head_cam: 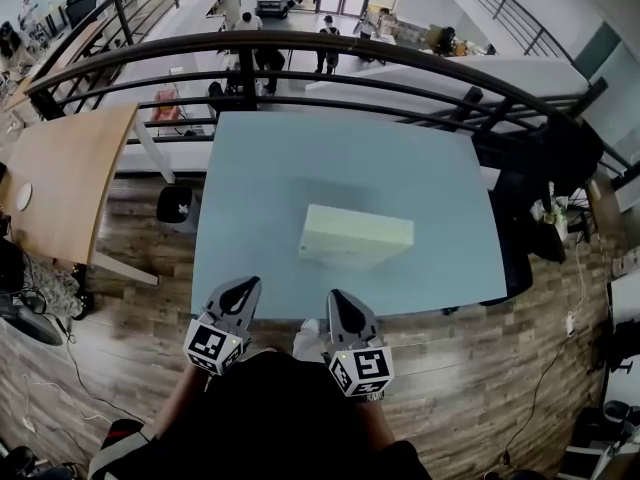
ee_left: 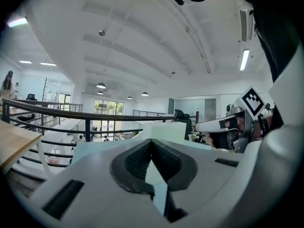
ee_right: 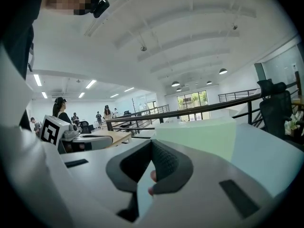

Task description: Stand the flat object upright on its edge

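A pale cream box (head_cam: 355, 236) sits near the middle of the light blue table (head_cam: 260, 168); its top and its near side both show. Both grippers hover over the table's near edge, short of the box and apart from it. My left gripper (head_cam: 243, 286) is shut with nothing in it; in the left gripper view its jaws (ee_left: 151, 142) meet, with the box (ee_left: 161, 131) straight ahead. My right gripper (head_cam: 338, 298) is also shut and empty; in the right gripper view its jaws (ee_right: 152, 145) touch, and the box (ee_right: 199, 139) lies ahead, slightly right.
A black railing (head_cam: 330, 53) runs just behind the table's far edge. A wooden table (head_cam: 70, 178) stands at the left, with a black bin (head_cam: 174, 203) between it and my table. A black chair (head_cam: 530, 168) stands at the right.
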